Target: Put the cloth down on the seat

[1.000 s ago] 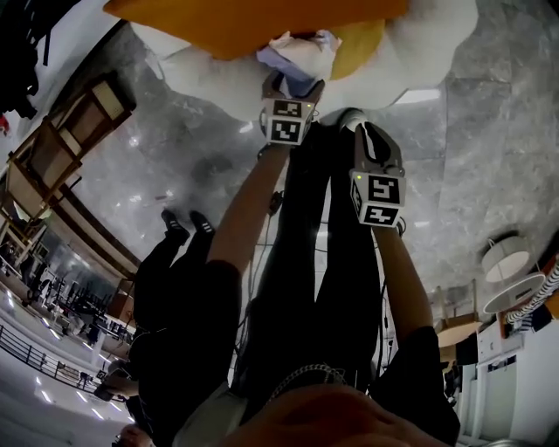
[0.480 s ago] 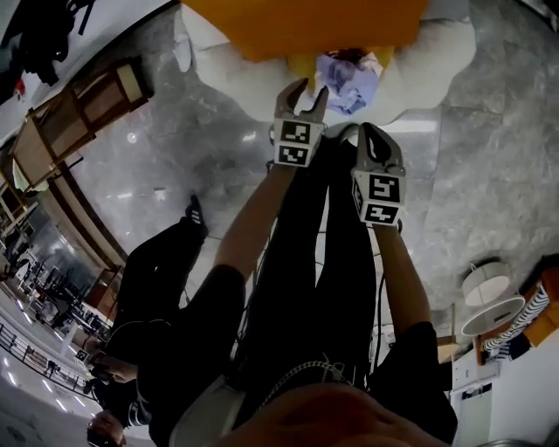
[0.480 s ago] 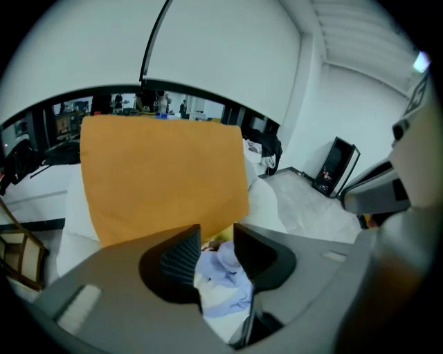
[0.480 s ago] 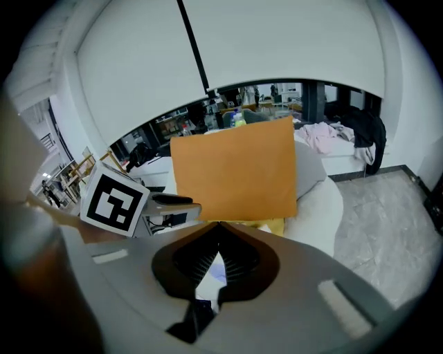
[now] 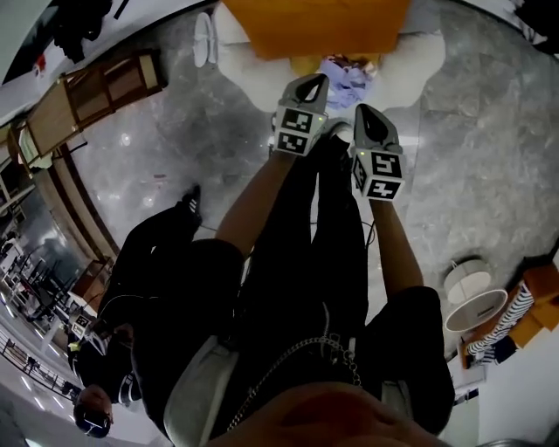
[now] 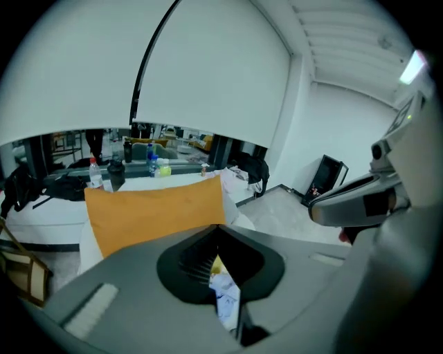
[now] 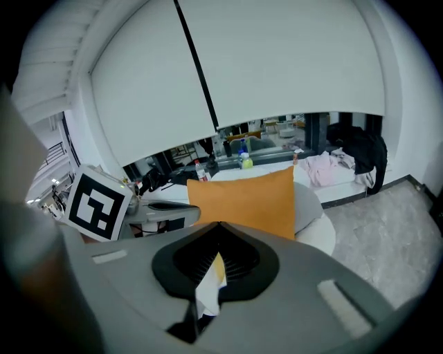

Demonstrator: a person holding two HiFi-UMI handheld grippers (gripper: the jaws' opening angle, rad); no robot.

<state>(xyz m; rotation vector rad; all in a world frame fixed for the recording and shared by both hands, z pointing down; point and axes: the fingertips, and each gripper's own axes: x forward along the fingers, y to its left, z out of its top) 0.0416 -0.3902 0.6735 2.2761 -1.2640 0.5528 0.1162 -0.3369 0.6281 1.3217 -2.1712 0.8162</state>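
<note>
On the white round padded seat (image 5: 253, 79), just in front of the orange square cushion (image 5: 314, 26), lies the crumpled pale lilac cloth (image 5: 348, 77), free of both tools. Put-down looks done. L gripper (image 5: 320, 79): jaws have just been closing, now together, nothing betw. them. R gripper (image 5: 363, 108): jaws together, empty. Nothing obvious left to do.

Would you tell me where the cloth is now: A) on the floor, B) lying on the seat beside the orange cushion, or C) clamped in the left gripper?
B: the cloth lies loose on the white seat, next to the orange cushion.
</note>
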